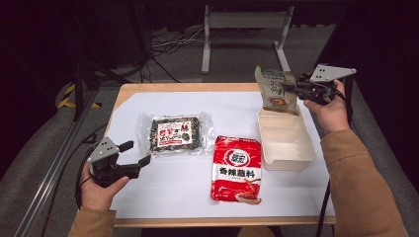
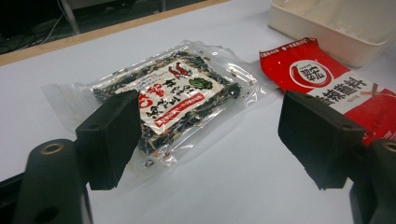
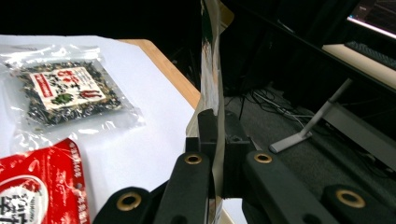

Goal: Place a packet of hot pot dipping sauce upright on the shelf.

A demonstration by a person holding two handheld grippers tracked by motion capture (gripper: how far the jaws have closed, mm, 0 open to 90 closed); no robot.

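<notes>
My right gripper (image 1: 292, 89) is shut on a beige and green food packet (image 1: 275, 90) and holds it upright above the far end of a cream plastic tray (image 1: 291, 153). In the right gripper view the packet (image 3: 211, 70) stands edge-on, clamped between the two black jaws. My left gripper (image 1: 136, 154) hangs open near the table's front left, with nothing between its jaws. Just beyond it lies a clear bag of dark dried food with a red and white label (image 2: 170, 95). A red seasoning packet (image 1: 237, 168) lies flat beside the tray.
White paper (image 1: 178, 187) covers the wooden table (image 1: 163, 88). Dark floor, cables and a grey metal stand (image 1: 244, 29) lie beyond the far edge. A metal rail (image 1: 44, 173) runs along the floor at the left.
</notes>
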